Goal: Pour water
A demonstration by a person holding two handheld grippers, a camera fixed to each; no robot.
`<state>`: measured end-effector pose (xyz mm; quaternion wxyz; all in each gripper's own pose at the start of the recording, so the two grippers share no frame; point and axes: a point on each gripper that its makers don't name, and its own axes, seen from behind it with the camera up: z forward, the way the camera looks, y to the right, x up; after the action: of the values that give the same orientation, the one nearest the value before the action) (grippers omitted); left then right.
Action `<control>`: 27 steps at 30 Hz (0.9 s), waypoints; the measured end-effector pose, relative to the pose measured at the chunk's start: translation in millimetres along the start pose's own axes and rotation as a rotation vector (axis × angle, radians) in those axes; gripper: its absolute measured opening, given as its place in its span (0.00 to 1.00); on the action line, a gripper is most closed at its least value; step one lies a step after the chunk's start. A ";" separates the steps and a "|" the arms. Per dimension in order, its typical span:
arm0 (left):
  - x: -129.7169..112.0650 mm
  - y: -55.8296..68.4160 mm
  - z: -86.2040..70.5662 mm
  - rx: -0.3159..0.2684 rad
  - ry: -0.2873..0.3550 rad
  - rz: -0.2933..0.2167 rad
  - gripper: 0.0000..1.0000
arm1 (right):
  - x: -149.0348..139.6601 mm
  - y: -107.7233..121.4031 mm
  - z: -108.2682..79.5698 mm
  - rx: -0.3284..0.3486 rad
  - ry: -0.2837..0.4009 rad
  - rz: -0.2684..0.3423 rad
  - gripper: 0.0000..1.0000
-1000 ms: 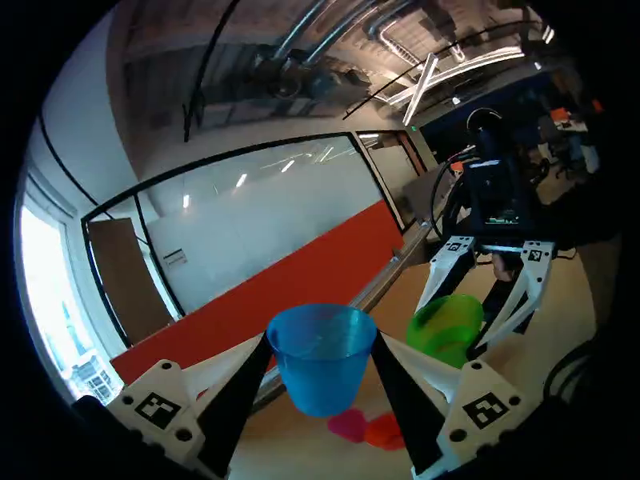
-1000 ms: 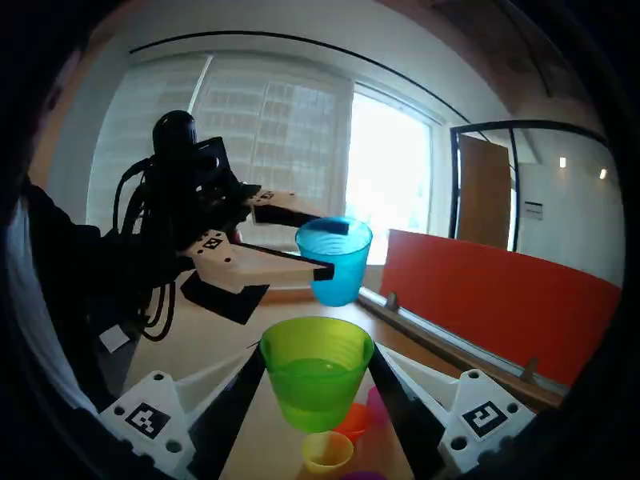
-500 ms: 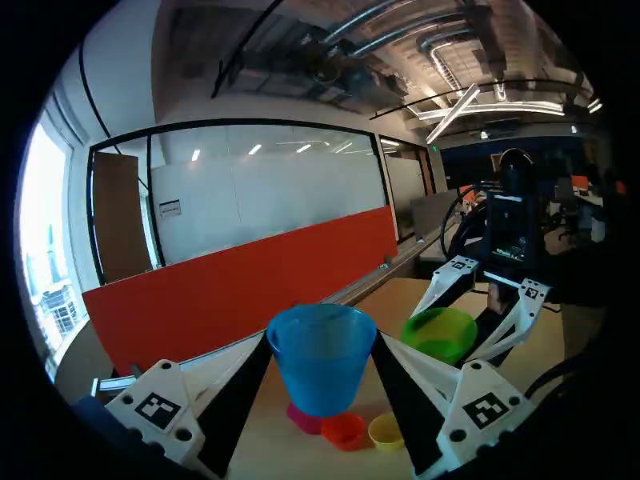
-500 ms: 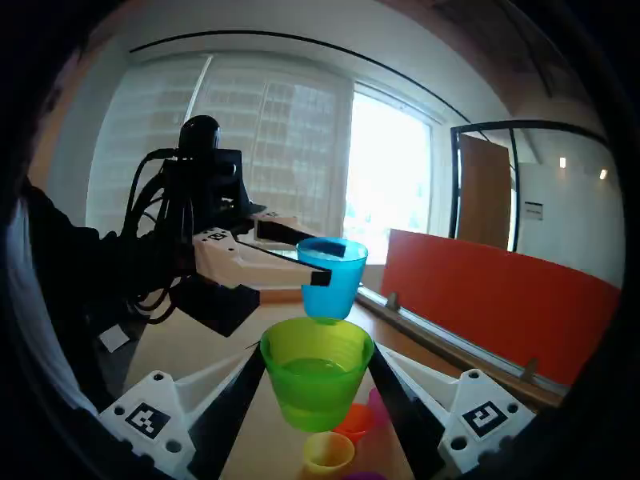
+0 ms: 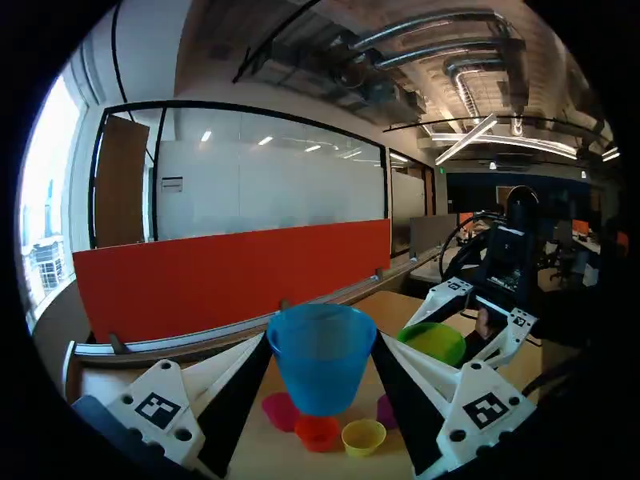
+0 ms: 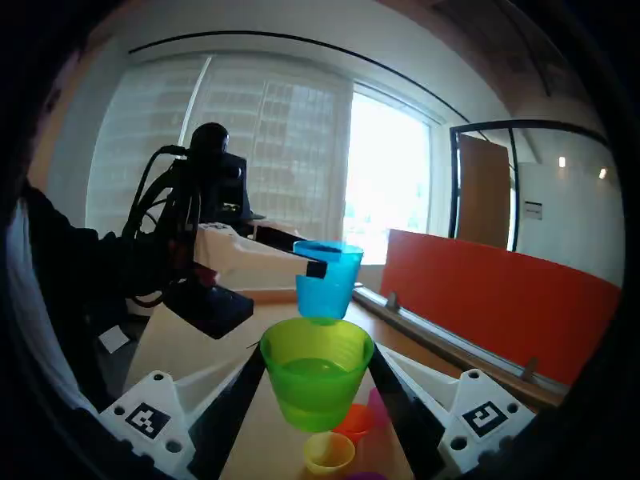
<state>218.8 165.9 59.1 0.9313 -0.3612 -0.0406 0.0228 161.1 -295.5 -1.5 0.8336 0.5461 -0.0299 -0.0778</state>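
A translucent blue cup (image 5: 322,357) stands upright between the fingers of my left gripper (image 5: 322,364), which is shut on it. In the right gripper view the same blue cup (image 6: 326,280) hangs just beyond and above a green cup (image 6: 317,371). My right gripper (image 6: 317,384) is shut on the green cup, which holds liquid about halfway up. In the left gripper view the green cup (image 5: 433,341) and the right gripper (image 5: 472,328) sit to the right, held above the wooden table (image 5: 264,452).
Small pink (image 5: 280,410), orange (image 5: 318,432), yellow (image 5: 362,437) and purple (image 5: 386,411) cups stand on the table below the blue cup. An orange divider panel (image 5: 224,272) runs along the table's far edge. A dark sleeve (image 6: 72,264) holds the left gripper.
The left gripper has levelled out from a tilt, bringing the blue cup upright and lower. The green cup and right gripper have stayed still.
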 end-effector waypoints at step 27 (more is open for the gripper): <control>-13.1 1.1 -5.4 -0.004 -0.039 0.000 0.87 | 0.6 0.6 -3.0 -0.002 -0.015 -0.007 0.91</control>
<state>206.2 162.2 53.6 0.9295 -0.3628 -0.0588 0.0300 162.1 -292.7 -2.2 0.8335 0.5449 -0.0340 -0.0848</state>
